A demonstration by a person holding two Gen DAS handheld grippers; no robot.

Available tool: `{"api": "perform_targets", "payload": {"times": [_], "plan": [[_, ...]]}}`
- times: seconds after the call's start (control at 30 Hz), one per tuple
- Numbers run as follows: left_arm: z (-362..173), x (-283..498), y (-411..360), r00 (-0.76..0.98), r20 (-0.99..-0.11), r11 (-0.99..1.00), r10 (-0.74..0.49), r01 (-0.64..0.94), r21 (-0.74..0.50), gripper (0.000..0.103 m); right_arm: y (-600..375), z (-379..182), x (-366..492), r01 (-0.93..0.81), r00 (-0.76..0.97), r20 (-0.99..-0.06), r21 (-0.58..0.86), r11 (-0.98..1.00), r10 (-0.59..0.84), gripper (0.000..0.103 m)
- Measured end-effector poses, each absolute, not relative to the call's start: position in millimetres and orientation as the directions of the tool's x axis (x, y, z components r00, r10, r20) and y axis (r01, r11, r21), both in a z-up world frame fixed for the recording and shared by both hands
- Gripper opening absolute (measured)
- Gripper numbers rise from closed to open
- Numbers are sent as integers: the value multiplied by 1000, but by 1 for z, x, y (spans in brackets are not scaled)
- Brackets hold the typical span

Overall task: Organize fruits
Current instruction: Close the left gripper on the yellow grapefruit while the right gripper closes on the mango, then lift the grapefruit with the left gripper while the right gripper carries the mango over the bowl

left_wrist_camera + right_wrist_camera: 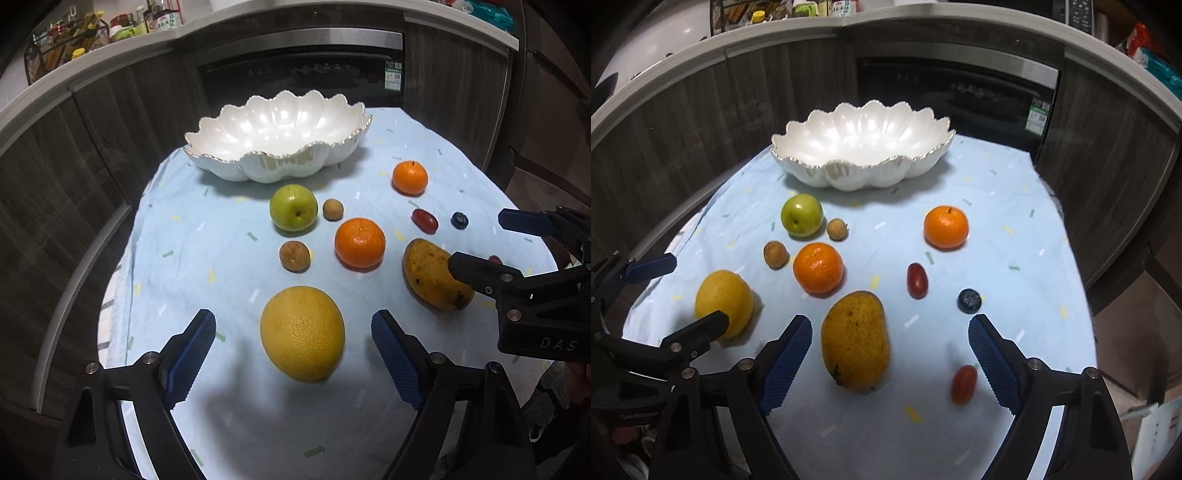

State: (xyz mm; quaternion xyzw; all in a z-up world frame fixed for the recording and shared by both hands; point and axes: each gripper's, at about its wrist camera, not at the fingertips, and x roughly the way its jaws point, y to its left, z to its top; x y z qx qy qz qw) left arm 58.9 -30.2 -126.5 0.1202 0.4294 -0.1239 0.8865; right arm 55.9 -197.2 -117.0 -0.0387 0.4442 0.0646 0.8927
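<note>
Item: left gripper, blue ribbed pads, jaws spread wide, nothing gripped. The large yellow round citrus fruit is framed between the pads, untouched, on the pale blue patterned cloth.

Item: right gripper, jaws likewise wide and empty. The yellow-orange speckled mango is seen between the pads, nearer the left one; a small red oval fruit lies just inside the right pad.

Item: white scalloped ceramic bowl, empty, well beyond both grippers.

Handling note: each fruit is best centred between the pads before closing; the red fruit should be kept clear of the mango grip.
</note>
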Motion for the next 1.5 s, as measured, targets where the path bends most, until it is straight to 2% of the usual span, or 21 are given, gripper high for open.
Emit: {"api": "perform_targets", "payload": {"times": [0.37, 0.77, 0.97, 1.1, 1.17, 1.5], "plan": [[-146, 63, -30, 583, -802, 935, -129, 341, 98, 86, -186, -138, 62, -207, 565, -818, -14, 978, 107, 84], [-164, 73, -26, 555, -819, 938, -147, 342, 64, 68, -180, -155, 67, -230, 533, -838, -12, 973, 116, 76], [-167, 74, -24, 554, -818, 940, -154, 338, 52, 65, -178, -164, 70, -241, 510, -851, -2, 971, 125, 64], [-167, 74, -26, 551, -817, 936, -170, 350, 41, 58, -177, -163, 69, -251, 520, -843, -2, 968, 134, 51], [-167, 73, -27, 555, -813, 934, -175, 356, 42, 54, -176, -163, 68, -254, 526, -840, -6, 967, 133, 50], [-164, 72, -25, 559, -811, 938, -172, 345, 39, 54, -176, -154, 63, -247, 551, -827, -33, 968, 113, 49]]}}
